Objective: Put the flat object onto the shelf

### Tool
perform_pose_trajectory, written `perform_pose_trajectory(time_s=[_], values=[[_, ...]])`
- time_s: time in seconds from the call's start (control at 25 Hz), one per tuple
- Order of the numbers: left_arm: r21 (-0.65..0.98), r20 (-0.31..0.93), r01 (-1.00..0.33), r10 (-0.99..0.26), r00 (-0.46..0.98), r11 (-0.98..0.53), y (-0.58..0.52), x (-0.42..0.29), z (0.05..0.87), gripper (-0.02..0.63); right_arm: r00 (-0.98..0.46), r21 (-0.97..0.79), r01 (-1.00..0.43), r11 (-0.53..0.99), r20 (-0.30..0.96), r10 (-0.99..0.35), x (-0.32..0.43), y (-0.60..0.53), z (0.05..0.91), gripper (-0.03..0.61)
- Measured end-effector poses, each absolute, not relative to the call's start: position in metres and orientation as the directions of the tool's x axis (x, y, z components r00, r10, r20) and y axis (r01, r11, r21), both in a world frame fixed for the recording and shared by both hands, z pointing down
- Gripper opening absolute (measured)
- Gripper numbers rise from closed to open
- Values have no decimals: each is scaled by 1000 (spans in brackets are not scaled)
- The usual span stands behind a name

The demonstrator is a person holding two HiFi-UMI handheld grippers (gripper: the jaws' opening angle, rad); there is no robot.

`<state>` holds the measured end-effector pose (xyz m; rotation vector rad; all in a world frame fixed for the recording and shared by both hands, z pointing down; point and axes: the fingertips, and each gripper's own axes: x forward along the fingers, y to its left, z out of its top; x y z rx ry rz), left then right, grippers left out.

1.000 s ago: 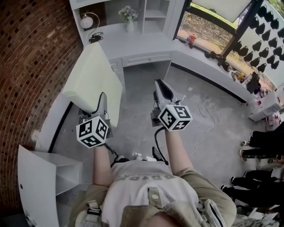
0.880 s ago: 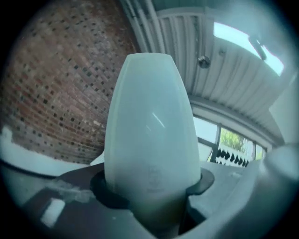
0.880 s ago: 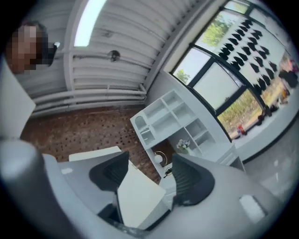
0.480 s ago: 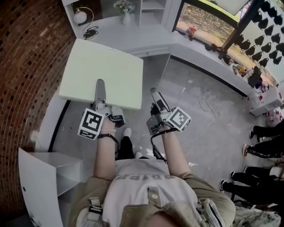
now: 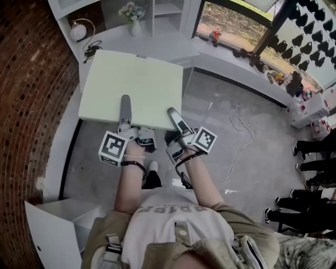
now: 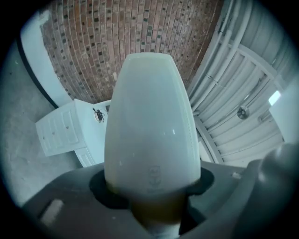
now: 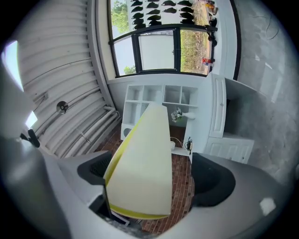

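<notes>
1. The jaws of the left gripper (image 5: 125, 105) were closed on the near edge of the flat object (image 5: 134, 84), one jaw above it and one below. This grip alone carried it.
2. The jaws of the right gripper (image 5: 173, 114) had just been opening, from almost closed to very wide. The near right corner of the flat object stood between them, but the pads did not seem to press on it.
3. The flat object, which one second before stood on its edge, now lay level in the air above the floor (image 5: 226, 115). In the head view its far edge reached the white surface (image 5: 173, 50).
4. The shelf (image 5: 167, 9) stood behind that surface, and the object was not yet on it.
5. As I judge it, the turn to level prepared the placing. The right jaws probably needed to close on the corner next, so that both grippers could push the object in.
</notes>
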<state>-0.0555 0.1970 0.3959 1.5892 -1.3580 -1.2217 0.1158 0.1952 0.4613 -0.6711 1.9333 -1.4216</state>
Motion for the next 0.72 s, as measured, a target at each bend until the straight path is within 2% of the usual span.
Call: perform_pose_trajectory(time_s=[0.24,0.44,0.72], values=[[918,-237,-309,-969,69,-247,139,-61,386,305,-637,-940,-41,339,-237,-734,106,142,442,376],[872,-320,-337,-935,156,-355,95,-73,362,327,-643,-913,-41,407,-287,-710,90,99,425,354],[746,-360,-420,-843,400,-517,50,-71,342,379,-638,-844,-71,531,-371,-675,82,41,386,344]])
